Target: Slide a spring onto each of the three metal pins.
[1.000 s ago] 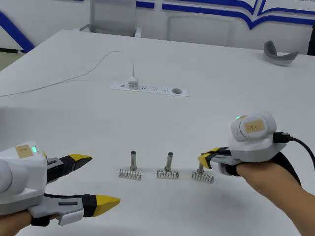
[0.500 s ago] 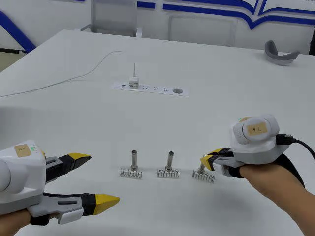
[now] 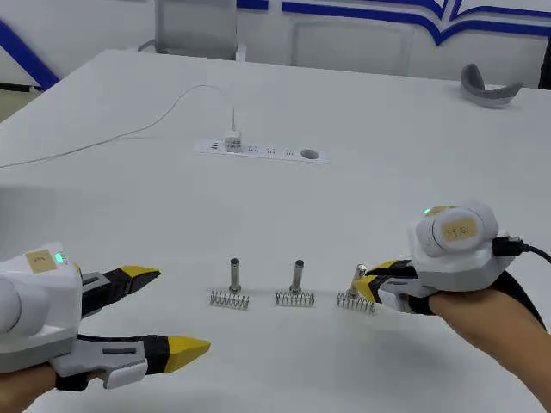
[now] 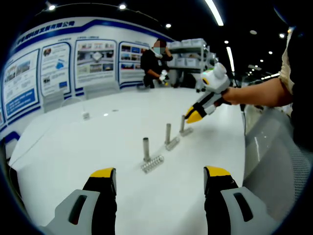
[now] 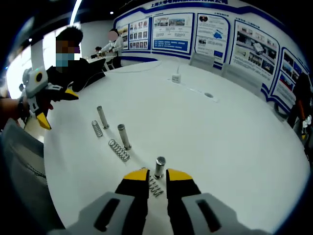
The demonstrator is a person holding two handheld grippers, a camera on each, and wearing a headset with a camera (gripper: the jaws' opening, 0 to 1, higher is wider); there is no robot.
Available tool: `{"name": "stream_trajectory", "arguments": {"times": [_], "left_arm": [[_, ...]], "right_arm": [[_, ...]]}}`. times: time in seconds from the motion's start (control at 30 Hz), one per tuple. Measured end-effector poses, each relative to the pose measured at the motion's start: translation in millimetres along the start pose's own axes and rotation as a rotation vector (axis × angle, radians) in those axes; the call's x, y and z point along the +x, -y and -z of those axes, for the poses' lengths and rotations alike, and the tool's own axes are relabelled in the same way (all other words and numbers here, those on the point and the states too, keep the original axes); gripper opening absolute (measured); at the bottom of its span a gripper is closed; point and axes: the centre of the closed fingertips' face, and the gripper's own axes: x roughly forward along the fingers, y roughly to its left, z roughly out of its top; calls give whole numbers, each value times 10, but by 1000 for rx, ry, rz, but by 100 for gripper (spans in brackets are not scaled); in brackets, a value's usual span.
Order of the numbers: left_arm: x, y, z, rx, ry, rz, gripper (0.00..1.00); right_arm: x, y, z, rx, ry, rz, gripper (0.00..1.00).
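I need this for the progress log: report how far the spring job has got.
Done: nothing. The left pin, middle pin and right pin stand bare. In hand: the right tool, jaws narrowly parted, straddles the right spring; a grip is unclear. To do: all three springs, the left spring and middle spring untouched; the left tool hangs open.

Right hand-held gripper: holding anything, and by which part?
Cannot tell. Right hand-held gripper jaws flank the near end of a spring lying on the table; grip unconfirmed.
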Motion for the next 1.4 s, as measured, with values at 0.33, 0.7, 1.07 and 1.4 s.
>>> {"name": "stream_trajectory", "arguments": {"times": [0.33, 0.7, 1.07, 1.4], "left_arm": [[4, -16, 2, 3, -5, 2, 74], [1, -32, -10, 5, -6, 1, 73], [20, -17, -13, 5, -10, 6, 73], [23, 6, 26, 3, -22, 10, 72]], "right_arm": [[-146, 17, 6, -44, 17, -19, 17], [-158, -69, 181, -136, -49, -140, 18], [-1, -67, 294, -249, -134, -186, 18], [135, -98, 359, -310, -215, -256, 16]]}}
